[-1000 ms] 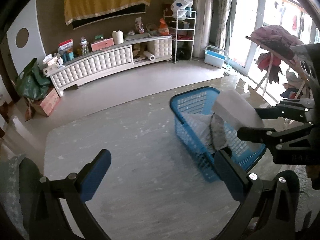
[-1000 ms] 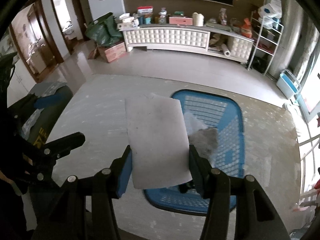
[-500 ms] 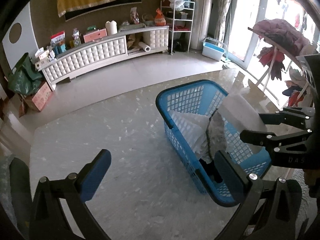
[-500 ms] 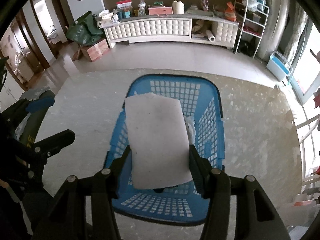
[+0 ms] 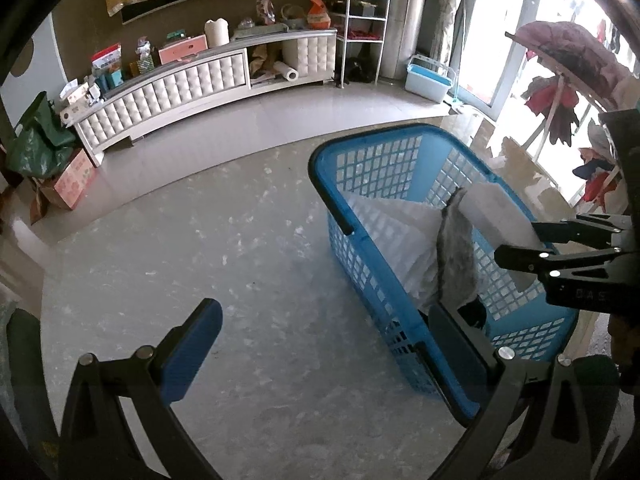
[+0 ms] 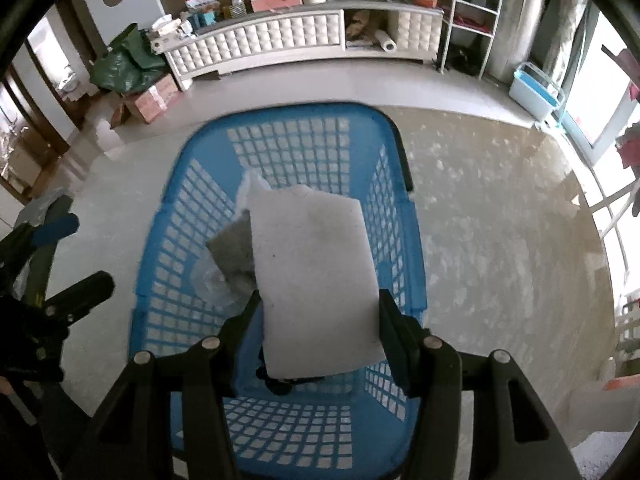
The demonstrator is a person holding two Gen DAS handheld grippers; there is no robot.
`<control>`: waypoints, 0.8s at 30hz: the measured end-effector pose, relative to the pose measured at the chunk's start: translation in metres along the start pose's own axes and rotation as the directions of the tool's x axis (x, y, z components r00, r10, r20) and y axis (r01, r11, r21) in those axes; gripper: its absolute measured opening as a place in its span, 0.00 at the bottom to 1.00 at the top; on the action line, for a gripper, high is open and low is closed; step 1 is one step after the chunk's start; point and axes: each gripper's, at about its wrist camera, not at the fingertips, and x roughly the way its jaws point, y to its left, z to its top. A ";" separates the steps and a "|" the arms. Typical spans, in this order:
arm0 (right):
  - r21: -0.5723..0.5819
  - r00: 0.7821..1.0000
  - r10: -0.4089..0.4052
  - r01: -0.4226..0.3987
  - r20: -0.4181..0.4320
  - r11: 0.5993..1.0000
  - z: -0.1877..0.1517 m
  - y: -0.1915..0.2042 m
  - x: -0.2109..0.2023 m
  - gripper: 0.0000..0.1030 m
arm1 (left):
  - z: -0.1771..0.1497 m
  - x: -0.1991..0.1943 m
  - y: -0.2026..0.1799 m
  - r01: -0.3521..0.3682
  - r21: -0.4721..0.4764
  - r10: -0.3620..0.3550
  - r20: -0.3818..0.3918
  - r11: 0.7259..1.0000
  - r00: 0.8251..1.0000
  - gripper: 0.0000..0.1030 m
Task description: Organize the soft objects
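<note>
— Where's the white foam sheet [image 6: 316, 276]?
— Clamped by its near edges in the right claw [image 6: 320, 336], over the blue basket [image 6: 404, 216]. Looks light, bendy. Left claw [image 5: 324, 344] gapes, empty.

Right gripper [image 6: 318, 322]: now lower and over the blue basket [image 6: 280, 120] rather than short of it, rolled slightly.
White sheet [image 6: 316, 276]: its free end now hangs inside the basket walls, above the grey cloth [image 6: 232, 252].
Left gripper [image 5: 320, 344]: now nearer the table [image 5: 240, 280], closer beside the basket.
</note>
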 end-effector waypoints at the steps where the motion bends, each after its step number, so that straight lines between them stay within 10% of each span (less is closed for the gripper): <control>1: 0.004 1.000 -0.006 0.006 -0.004 1.000 -0.001 -0.001 0.001 0.51 | 0.001 0.001 0.000 0.000 0.004 0.000 -0.003 1.000 1.000 1.00; 24: -0.065 0.990 -0.034 0.044 0.140 0.997 -0.026 0.012 -0.047 0.95 | -0.017 -0.033 -0.008 -0.016 0.027 0.013 0.094 1.000 0.996 1.00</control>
